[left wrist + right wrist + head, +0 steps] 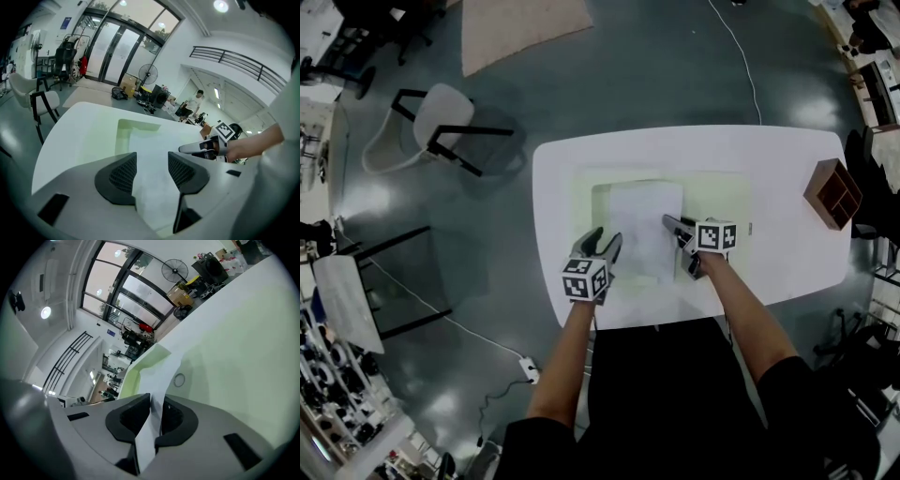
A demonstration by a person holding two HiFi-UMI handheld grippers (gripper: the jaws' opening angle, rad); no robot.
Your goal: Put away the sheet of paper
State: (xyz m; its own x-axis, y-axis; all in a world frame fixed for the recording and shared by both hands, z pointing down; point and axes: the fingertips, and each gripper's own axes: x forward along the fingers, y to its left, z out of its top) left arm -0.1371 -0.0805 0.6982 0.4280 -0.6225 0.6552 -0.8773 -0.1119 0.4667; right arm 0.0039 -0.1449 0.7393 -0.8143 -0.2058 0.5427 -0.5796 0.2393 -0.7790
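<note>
Now | sheet of paper [165, 373] is pinched between right gripper [155, 405] fingers | left gripper [152, 165] fingers are held apart above it, nothing gripped

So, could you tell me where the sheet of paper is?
In the head view the sheet lies on the green folder mid-table, right edge pinched in the right gripper, left gripper open beside it.

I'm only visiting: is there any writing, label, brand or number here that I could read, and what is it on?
No text in these pictures can be read.
On the left marker cube and the right marker cube: black-and-white square patterns only, no letters or digits.
On the blue wall sign: print too small to read.
On the sheet of paper: nothing shows; the visible side looks blank.
</note>
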